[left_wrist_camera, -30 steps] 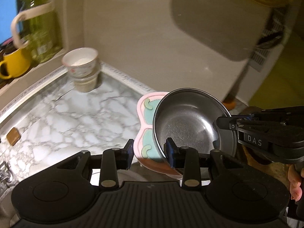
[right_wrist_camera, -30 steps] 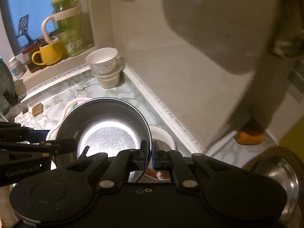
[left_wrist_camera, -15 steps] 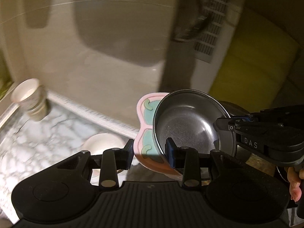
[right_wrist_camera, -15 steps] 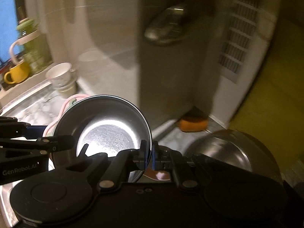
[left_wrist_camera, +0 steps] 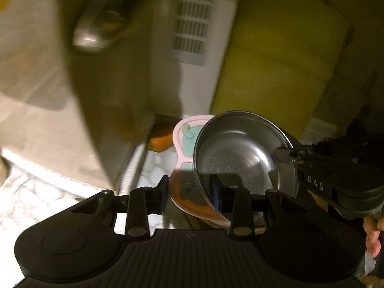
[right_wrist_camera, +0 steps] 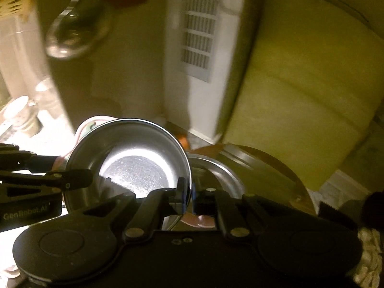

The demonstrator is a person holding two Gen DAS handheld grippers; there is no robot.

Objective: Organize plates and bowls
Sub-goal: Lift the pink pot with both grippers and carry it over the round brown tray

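Note:
A steel bowl sits on a pink plate with teal patches. My left gripper is shut on the near rims of plate and bowl together. My right gripper is shut on the bowl's rim from the other side; it shows in the left wrist view. Both hold the stack in the air. In the right wrist view the plate peeks out behind the bowl, and my left gripper shows at the left.
Larger steel bowls stand below right of the held stack. An orange sponge lies by the wall. A steel ladle hangs above. A white vent grille and a yellow-green surface are ahead. Stacked cups are far left.
Both grippers have swung to the right with the bowl and plate. The cups and marble counter have slid off left; the large steel bowls and yellow-green surface have come closer.

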